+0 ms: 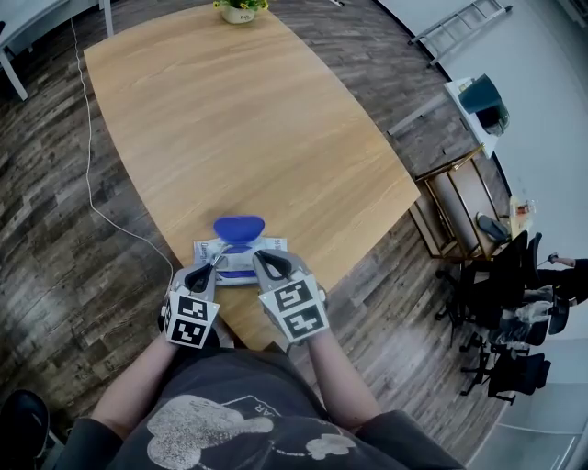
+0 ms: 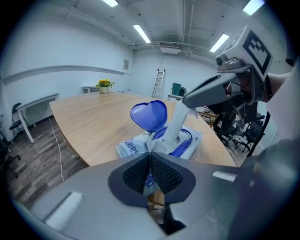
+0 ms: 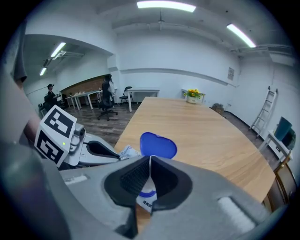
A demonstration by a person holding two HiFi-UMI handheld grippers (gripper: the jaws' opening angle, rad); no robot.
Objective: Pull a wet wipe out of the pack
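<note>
The wet wipe pack (image 1: 209, 250) lies on the wooden table (image 1: 230, 119) near its front edge, and its blue lid (image 1: 239, 228) stands flipped up. My left gripper (image 1: 217, 262) is shut on the pack's near edge; the printed pack (image 2: 130, 146) runs in between its pads at the left gripper (image 2: 150, 157). My right gripper (image 1: 260, 259) is shut on a white wet wipe (image 2: 177, 124), which stretches as a strip from the pack's opening up to the right gripper (image 2: 186, 100). In the right gripper view the lid (image 3: 158, 144) shows just beyond the right gripper (image 3: 150, 161).
A potted plant (image 1: 239, 9) stands at the table's far end. A white cable (image 1: 90, 184) runs over the floor at left. At right are a wooden cart (image 1: 459, 207), office chairs (image 1: 505, 303) and a ladder (image 1: 459, 23). The table's edge is just under my hands.
</note>
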